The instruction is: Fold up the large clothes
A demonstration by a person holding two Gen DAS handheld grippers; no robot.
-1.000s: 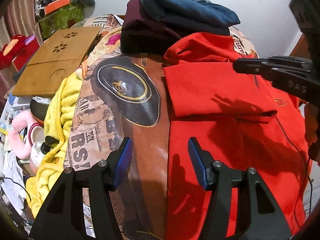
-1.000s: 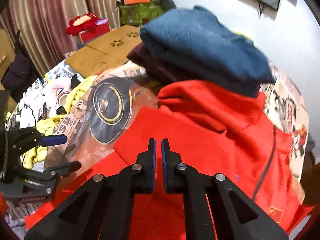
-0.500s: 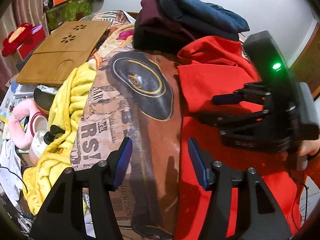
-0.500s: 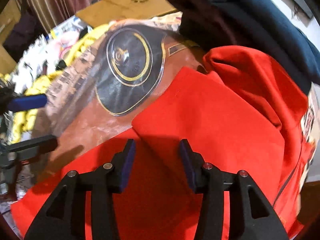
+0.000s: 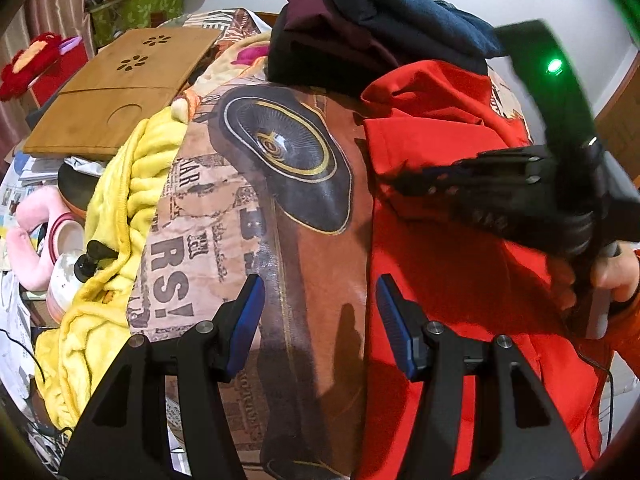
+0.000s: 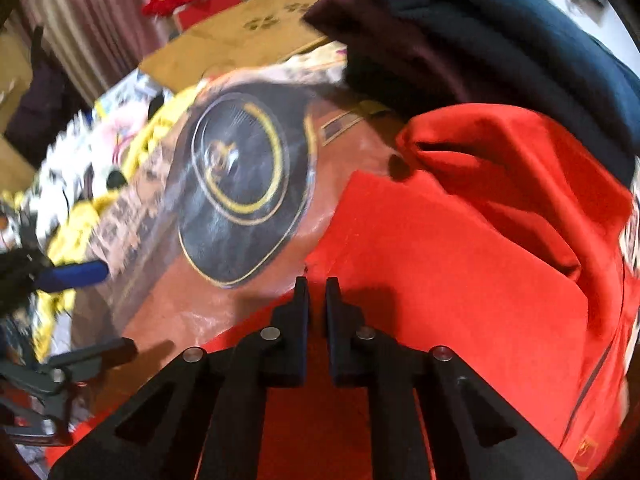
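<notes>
With the right hand-held gripper (image 6: 316,286) nipped shut at the red jacket's (image 6: 460,272) folded edge and the left hand-held gripper (image 5: 320,304) half open and empty, draw the fold smoothly across the bed (image 5: 224,216), keeping the edges aligned.

the left wrist view is sharp and evenly lit by indoor light from above; the left gripper (image 5: 320,320) throws a soft dark shadow onto the brown printed bedspread (image 5: 256,208), which shows a faint sheen. the red jacket (image 5: 472,288) is strongly saturated, with deep shadow under the right gripper (image 5: 404,182), itself a little smeared. a green lamp (image 5: 554,66) glows with a hazy halo. both views bulge and darken at the rounded corners. the right wrist view is motion-blurred, most at its left edge, and dimmer
</notes>
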